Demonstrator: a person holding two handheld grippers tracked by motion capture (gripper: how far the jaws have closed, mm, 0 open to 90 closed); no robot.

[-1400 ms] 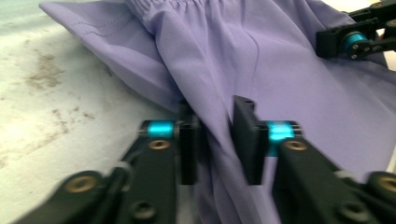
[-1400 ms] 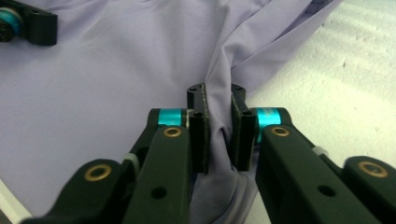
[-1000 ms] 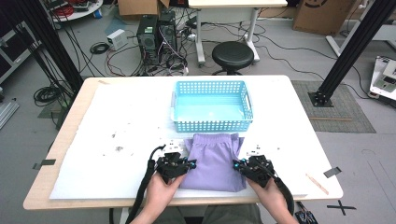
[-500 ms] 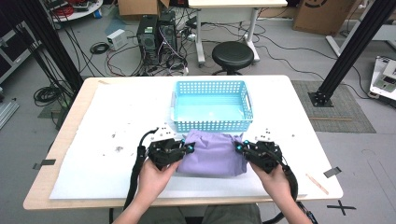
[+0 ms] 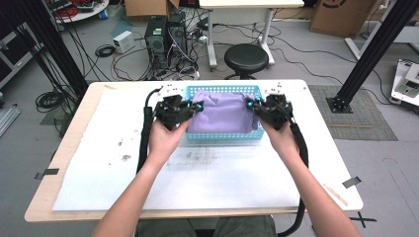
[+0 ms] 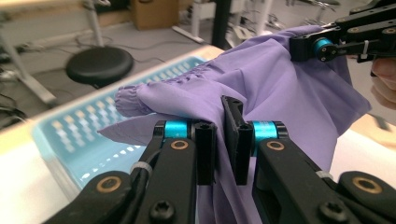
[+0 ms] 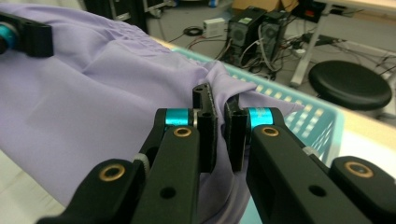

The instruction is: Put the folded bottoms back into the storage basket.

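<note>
The left gripper [image 5: 197, 106] and right gripper [image 5: 250, 104] each have their jaws clenched on an opposite edge of the purple cloth [image 5: 221, 114], which hangs spread between them above the blue basket [image 5: 225, 137] (on the counter [image 5: 89, 163], far side).

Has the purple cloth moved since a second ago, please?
Yes. The purple cloth, shut in both grippers, went from the near table edge away to over the blue basket.
</note>
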